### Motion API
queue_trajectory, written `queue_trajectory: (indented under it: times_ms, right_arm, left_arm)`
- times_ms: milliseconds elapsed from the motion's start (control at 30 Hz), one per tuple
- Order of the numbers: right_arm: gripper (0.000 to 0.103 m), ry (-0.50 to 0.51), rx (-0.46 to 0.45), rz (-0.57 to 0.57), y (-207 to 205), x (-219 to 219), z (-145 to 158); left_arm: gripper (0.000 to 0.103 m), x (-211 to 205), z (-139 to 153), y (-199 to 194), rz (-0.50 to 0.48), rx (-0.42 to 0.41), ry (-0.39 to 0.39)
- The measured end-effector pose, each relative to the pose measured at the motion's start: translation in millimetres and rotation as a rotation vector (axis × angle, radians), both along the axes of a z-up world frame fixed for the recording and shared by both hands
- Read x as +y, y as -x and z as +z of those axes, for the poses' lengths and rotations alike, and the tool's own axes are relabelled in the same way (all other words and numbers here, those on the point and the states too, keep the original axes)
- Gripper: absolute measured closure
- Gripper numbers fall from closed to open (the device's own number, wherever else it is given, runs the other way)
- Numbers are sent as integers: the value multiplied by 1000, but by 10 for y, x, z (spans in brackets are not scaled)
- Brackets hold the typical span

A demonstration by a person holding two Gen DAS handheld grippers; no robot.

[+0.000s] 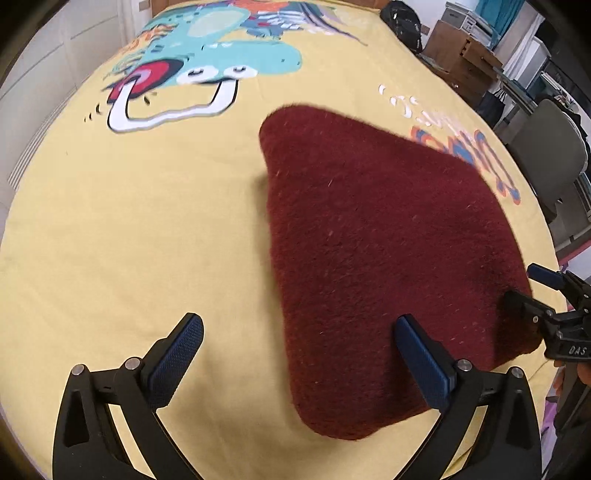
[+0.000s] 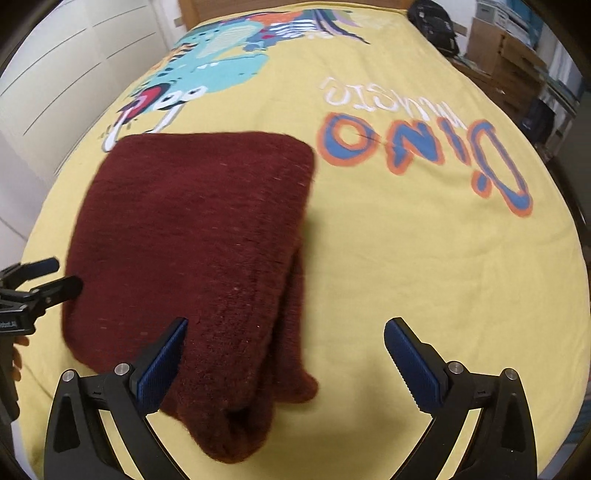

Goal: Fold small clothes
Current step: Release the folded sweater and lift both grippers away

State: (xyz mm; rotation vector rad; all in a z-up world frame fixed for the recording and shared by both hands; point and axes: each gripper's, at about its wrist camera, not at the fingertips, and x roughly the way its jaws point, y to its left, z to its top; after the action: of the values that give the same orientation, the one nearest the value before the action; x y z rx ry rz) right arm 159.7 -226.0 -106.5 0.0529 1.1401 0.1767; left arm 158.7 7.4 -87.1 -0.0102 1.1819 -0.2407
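Observation:
A dark red knitted garment (image 1: 376,258) lies folded into a thick block on the yellow bedspread (image 1: 129,229). It also shows in the right wrist view (image 2: 199,251), with layered edges along its right side. My left gripper (image 1: 299,354) is open and empty, just above the garment's near left edge. My right gripper (image 2: 284,354) is open and empty, above the garment's near right corner. The right gripper also shows in the left wrist view (image 1: 532,288), at the garment's right edge. The left gripper shows in the right wrist view (image 2: 55,277), at the garment's left edge.
The bedspread carries a teal dinosaur print (image 1: 221,55) and blue-orange lettering (image 2: 424,147). A black bag (image 2: 436,26) sits at the bed's far right corner. Cardboard boxes (image 1: 461,55) and a grey chair (image 1: 546,147) stand to the right. White cupboard doors (image 2: 74,55) line the left.

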Motion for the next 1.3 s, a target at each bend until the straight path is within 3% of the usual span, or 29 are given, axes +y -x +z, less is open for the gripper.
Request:
queue_trajectory:
  times_ms: [133, 233, 367, 500, 700, 933, 1300]
  right_arm:
    - [0, 5, -15, -13, 12, -104, -159]
    - [0, -5, -27, -26, 37, -155, -268]
    - [0, -7, -42, -48, 77, -156, -245]
    - [0, -26, -50, -47, 139, -136, -54]
    - [0, -24, -139, -38, 387, -129, 452]
    - [0, 29, -232, -29, 842, -124, 982]
    - [0, 51, -246, -57, 1508, -194, 1193]
  left_arm:
    - [1, 50, -139, 27, 1, -3, -24]
    - [1, 63, -199, -8, 16, 8, 1]
    - [0, 28, -197, 20, 5, -24, -12]
    - [1, 26, -40, 83, 13, -43, -21]
    - [1, 81, 389, 305, 31, -125, -21]
    - [1, 107, 764, 699, 32, -184, -95]
    - [1, 403, 1031, 1299, 98, -229, -143]
